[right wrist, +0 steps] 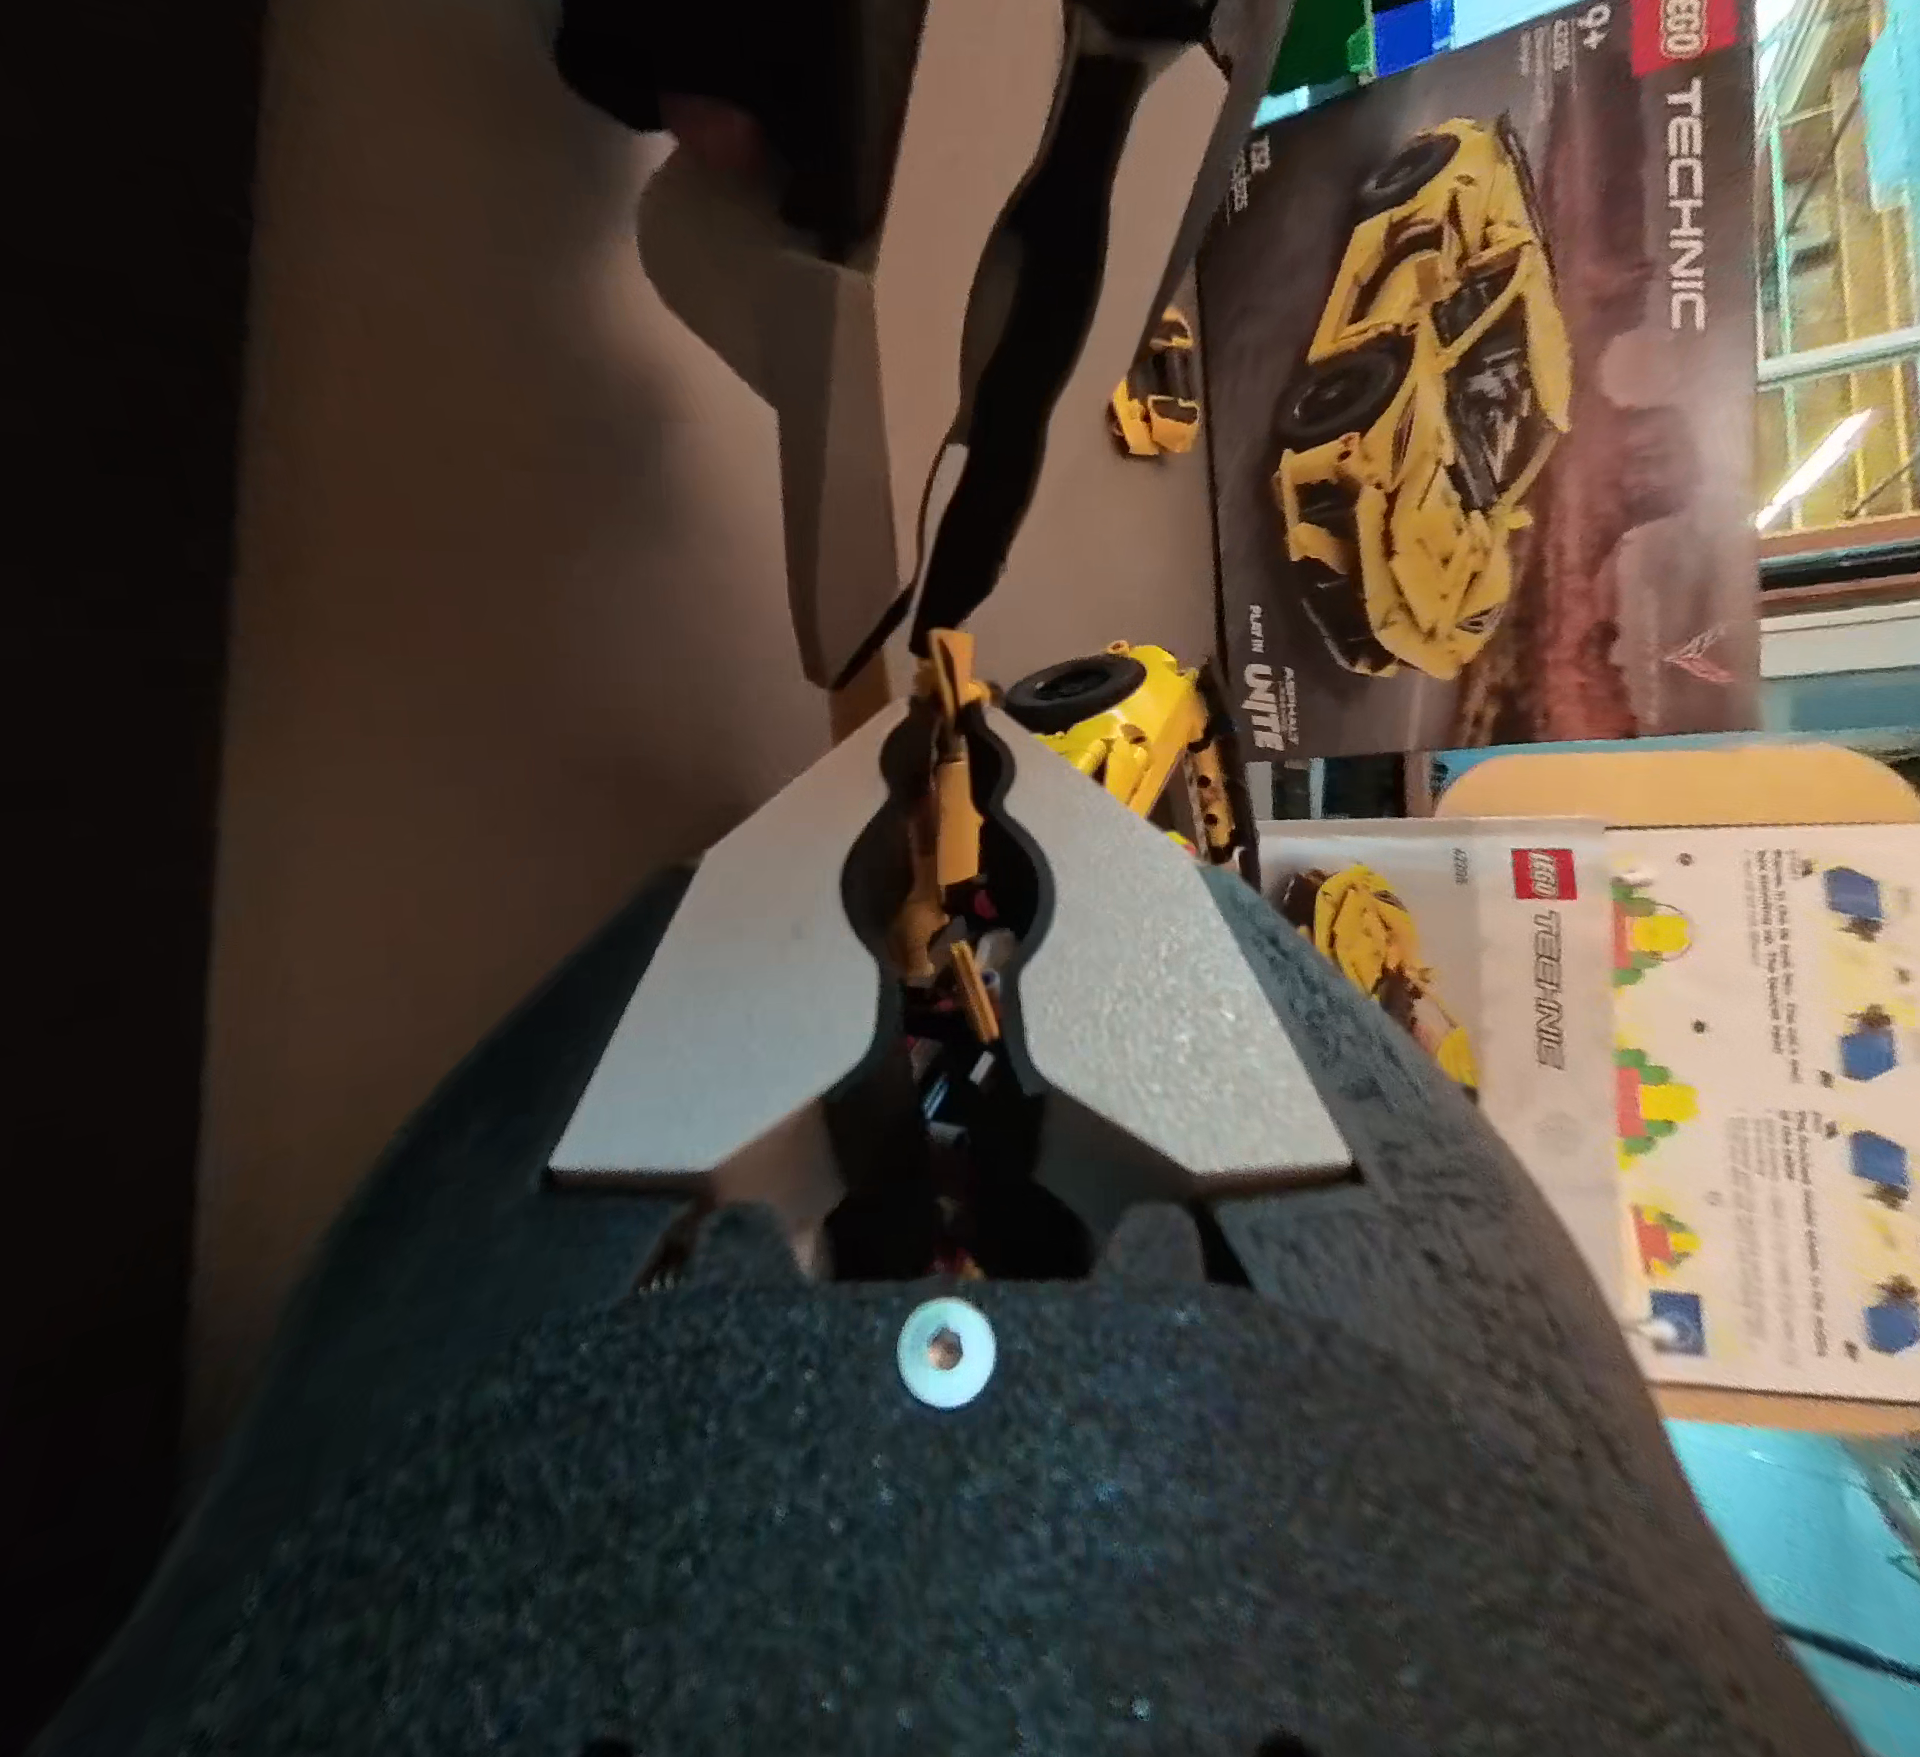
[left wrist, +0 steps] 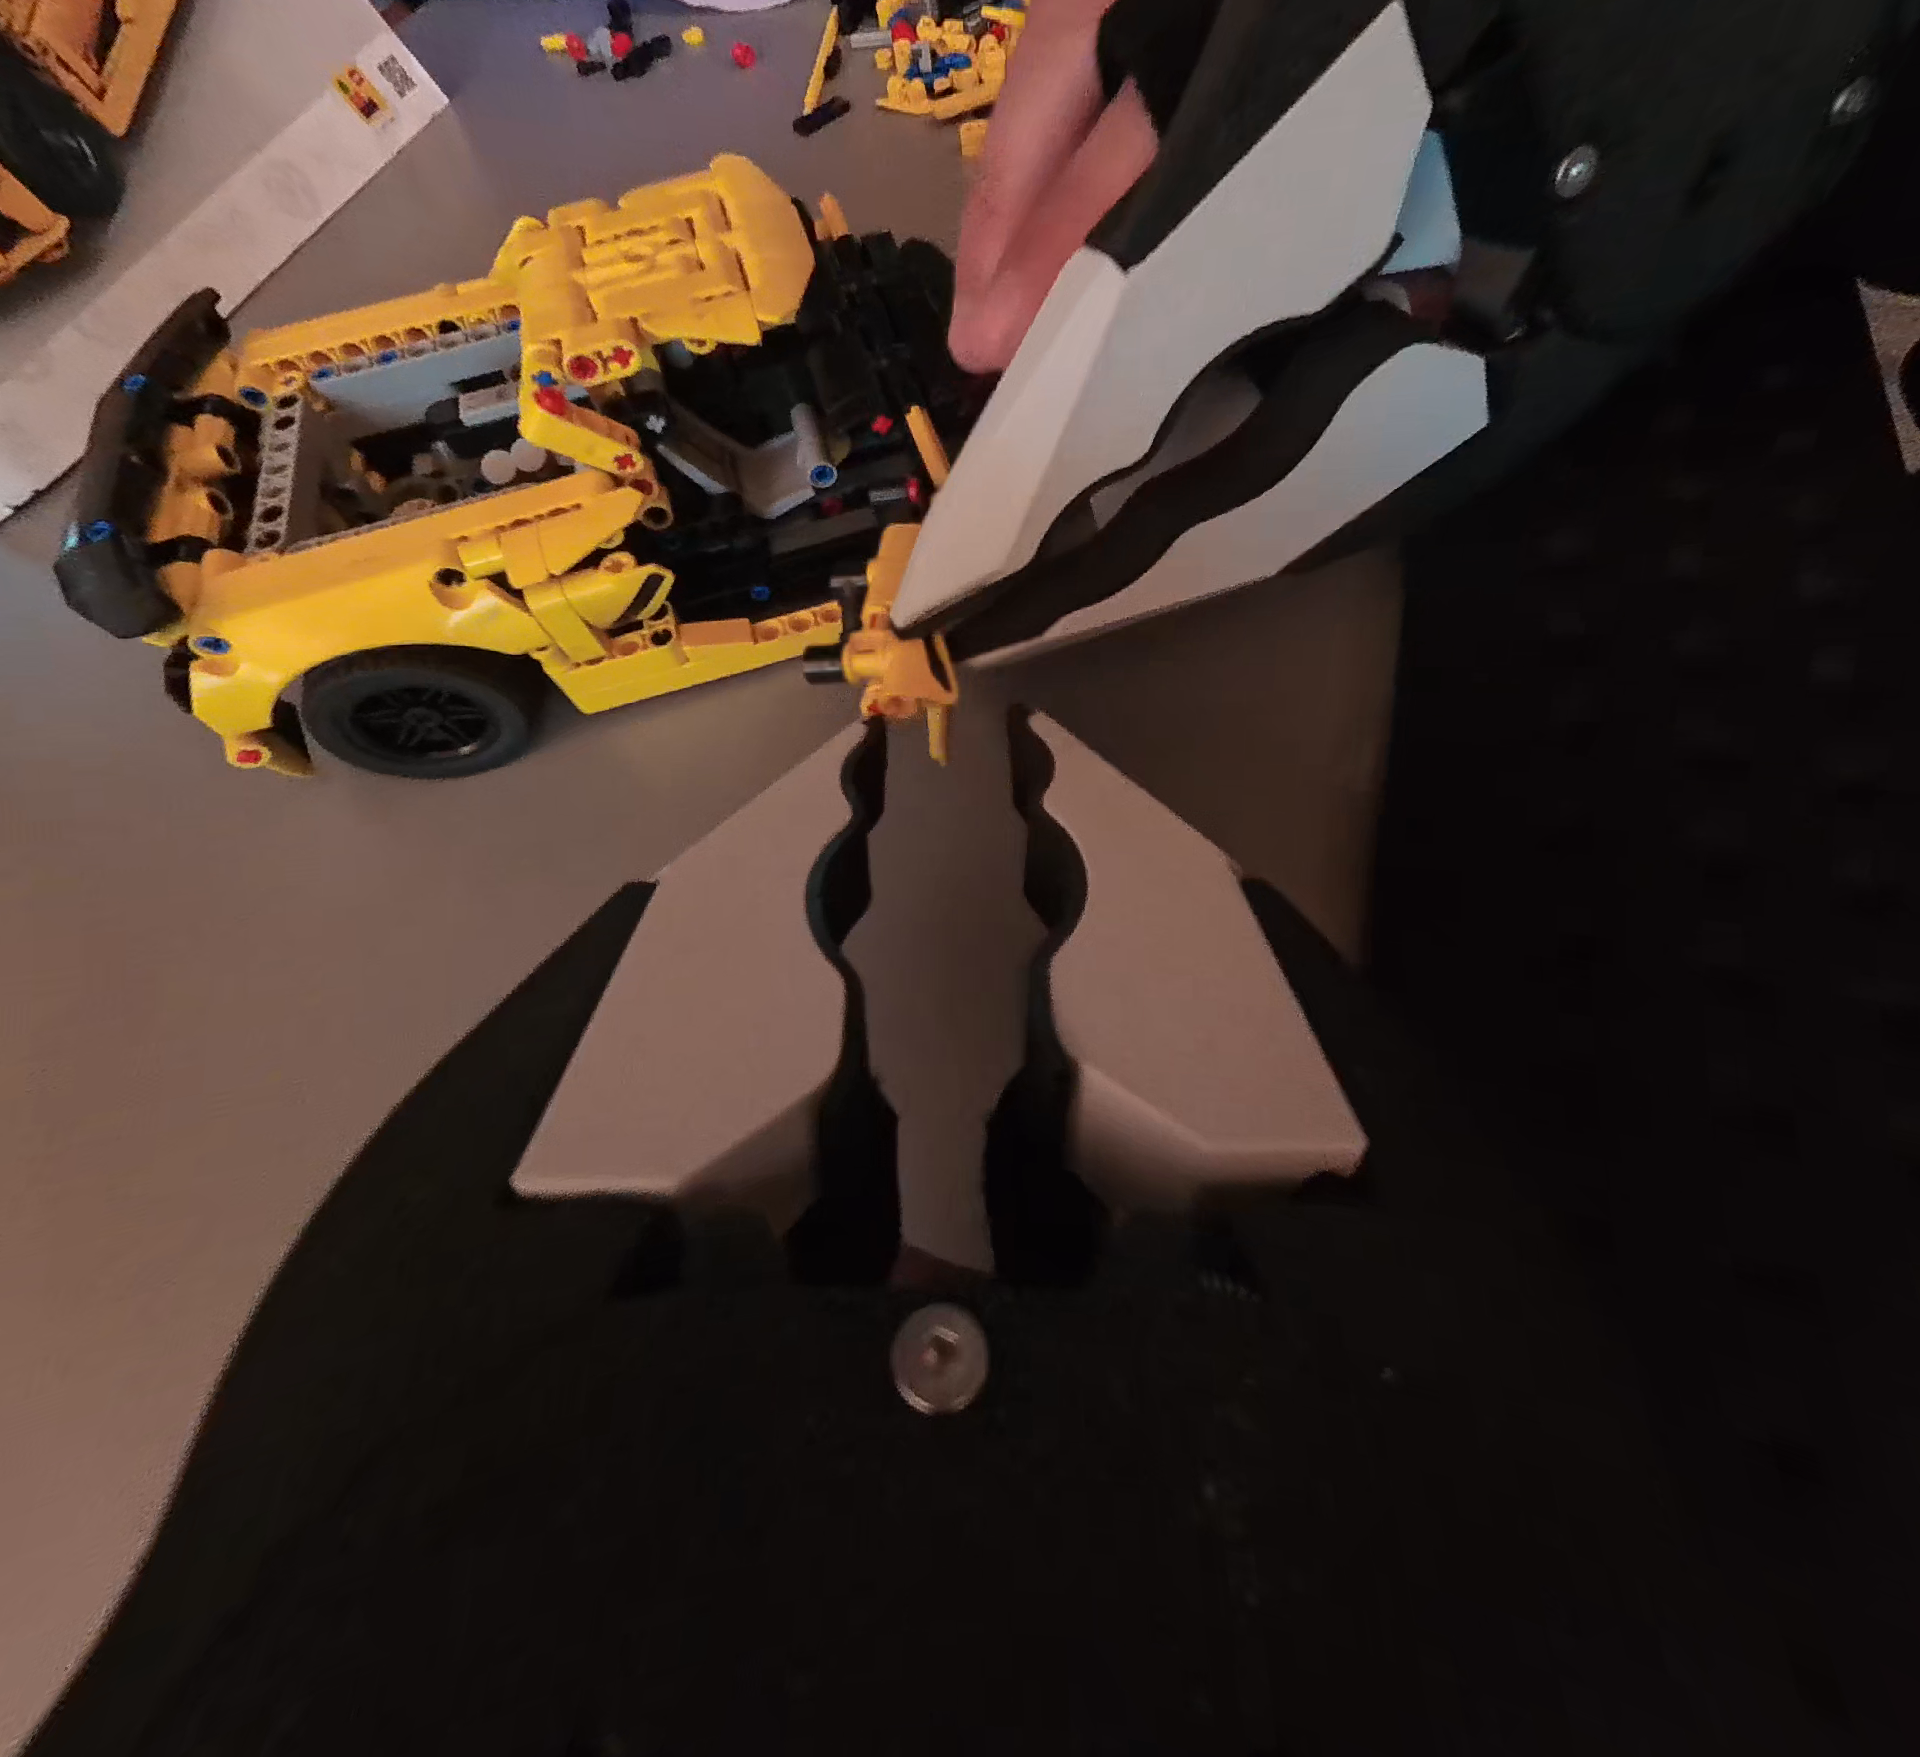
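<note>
The left wrist view is taken from just behind its own jaws, angled down at the grey surface (left wrist: 312, 980), with the yellow model car (left wrist: 436, 512) seen close beyond and left of the jaws. The right wrist view is rolled sideways, so the printed box (right wrist: 1475, 357) and booklet (right wrist: 1558, 1084) are seen turned, right of its jaws. Shared by both views are the small yellow assembly (left wrist: 894, 658) at the jaw tips, the car and the opposite gripper
</note>
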Demonstrator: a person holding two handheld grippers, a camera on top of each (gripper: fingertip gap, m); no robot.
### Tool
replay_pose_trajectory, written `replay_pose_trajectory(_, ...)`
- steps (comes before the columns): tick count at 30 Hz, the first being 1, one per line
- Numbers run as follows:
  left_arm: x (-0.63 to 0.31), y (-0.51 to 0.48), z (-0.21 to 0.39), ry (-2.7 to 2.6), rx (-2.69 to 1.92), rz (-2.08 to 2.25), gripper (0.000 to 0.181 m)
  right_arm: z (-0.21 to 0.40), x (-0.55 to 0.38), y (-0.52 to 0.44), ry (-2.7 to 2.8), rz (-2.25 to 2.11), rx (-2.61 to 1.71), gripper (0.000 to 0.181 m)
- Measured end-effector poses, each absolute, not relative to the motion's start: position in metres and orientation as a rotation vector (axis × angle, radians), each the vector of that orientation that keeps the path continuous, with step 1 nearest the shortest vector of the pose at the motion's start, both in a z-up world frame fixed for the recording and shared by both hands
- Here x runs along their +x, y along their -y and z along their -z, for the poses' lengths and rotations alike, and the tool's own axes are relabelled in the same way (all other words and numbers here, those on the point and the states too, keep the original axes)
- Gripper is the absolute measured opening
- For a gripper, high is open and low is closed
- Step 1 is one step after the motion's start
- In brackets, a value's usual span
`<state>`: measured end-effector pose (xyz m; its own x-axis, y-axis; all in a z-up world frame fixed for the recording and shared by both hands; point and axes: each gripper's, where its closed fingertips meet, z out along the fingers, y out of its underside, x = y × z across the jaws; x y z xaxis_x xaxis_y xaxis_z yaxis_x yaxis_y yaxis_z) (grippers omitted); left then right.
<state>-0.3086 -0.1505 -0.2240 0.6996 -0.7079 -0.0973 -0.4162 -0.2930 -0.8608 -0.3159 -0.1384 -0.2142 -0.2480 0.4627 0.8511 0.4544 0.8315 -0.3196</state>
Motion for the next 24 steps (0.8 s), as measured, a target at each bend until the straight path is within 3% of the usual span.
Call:
replay_pose_trajectory(6, -0.307, 0.142, 0.231, -0.894, -1.938, 0.33, 0.027, 0.213, -0.307, 0.144, 1.83, -0.068, -0.72, 0.002)
replay_pose_trajectory(9, -0.299, 0.143, 0.226, -0.905, -1.908, 0.393, 0.016, 0.21, -0.305, 0.143, 1.806, -0.077, -0.742, 0.002)
replay_pose_trajectory(17, -0.297, 0.142, 0.23, -0.898, -1.951, 0.448, 0.014, 0.212, -0.298, 0.143, 1.822, -0.122, -0.805, 0.001)
replay_pose_trajectory(21, -0.312, 0.131, 0.232, -0.816, -1.99, 0.385, 0.01, 0.209, -0.292, 0.184, 1.873, -0.471, -0.82, 0.0)
replay_pose_trajectory(24, -0.312, 0.131, 0.229, -0.82, -1.969, 0.379, 0.001, 0.215, -0.288, 0.159, 1.814, -0.335, -0.905, 0.0)
